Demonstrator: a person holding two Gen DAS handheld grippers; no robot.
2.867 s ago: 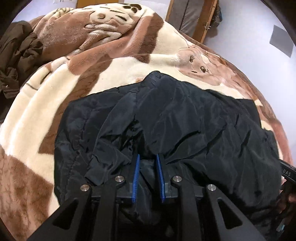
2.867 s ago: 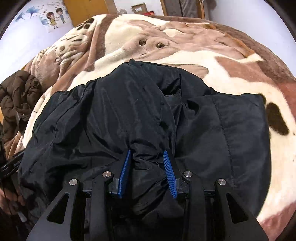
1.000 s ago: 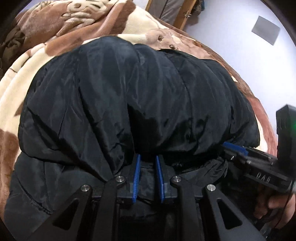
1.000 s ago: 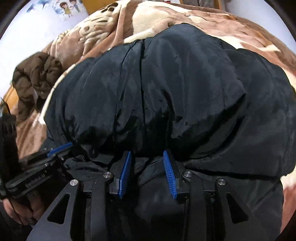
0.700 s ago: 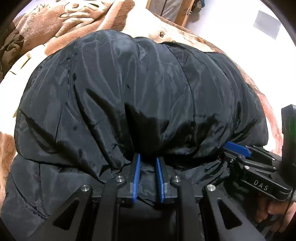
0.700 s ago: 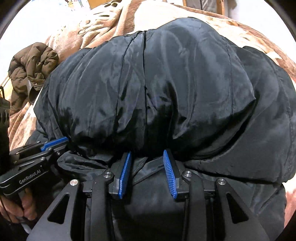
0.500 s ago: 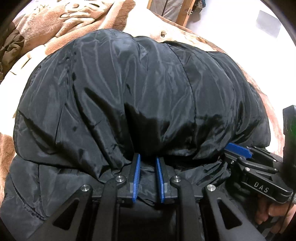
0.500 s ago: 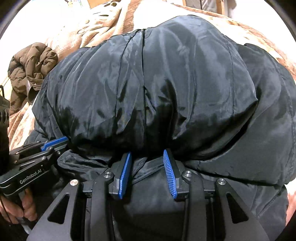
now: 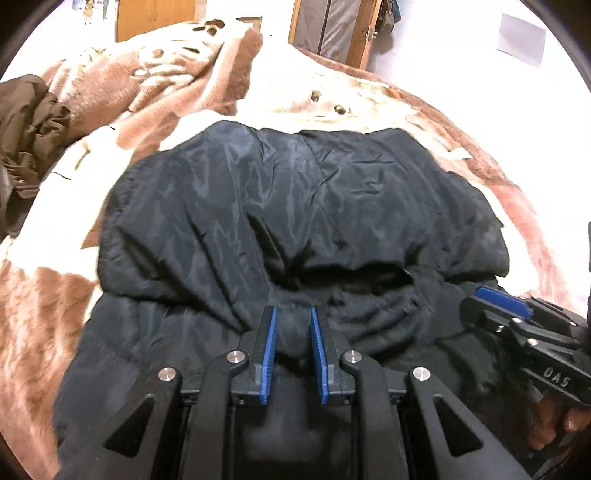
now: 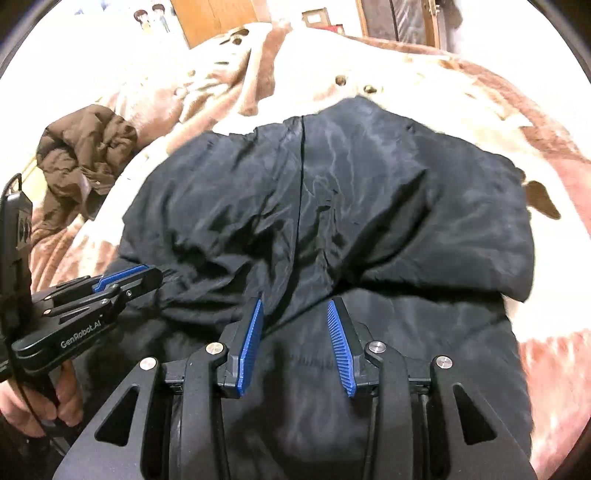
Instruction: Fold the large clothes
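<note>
A large black padded jacket (image 9: 295,206) lies on the bed, its far half folded back over the near half; it also shows in the right wrist view (image 10: 332,206). My left gripper (image 9: 293,314) sits at the folded edge with its jaws a little apart and a bunch of black fabric still between them. My right gripper (image 10: 294,306) is open at the same edge, with fabric lying loose between its jaws. Each gripper shows in the other's view: the right one (image 9: 517,325) and the left one (image 10: 110,291).
The jacket rests on a brown and cream animal-print blanket (image 9: 207,85). A crumpled brown jacket (image 10: 85,155) lies at the left of the bed. Wooden doors (image 9: 155,14) and a white wall stand behind the bed.
Both grippers have lowered and drawn back, laying the folded half down flat. The right jaws have opened wider and the left jaws have parted slightly.
</note>
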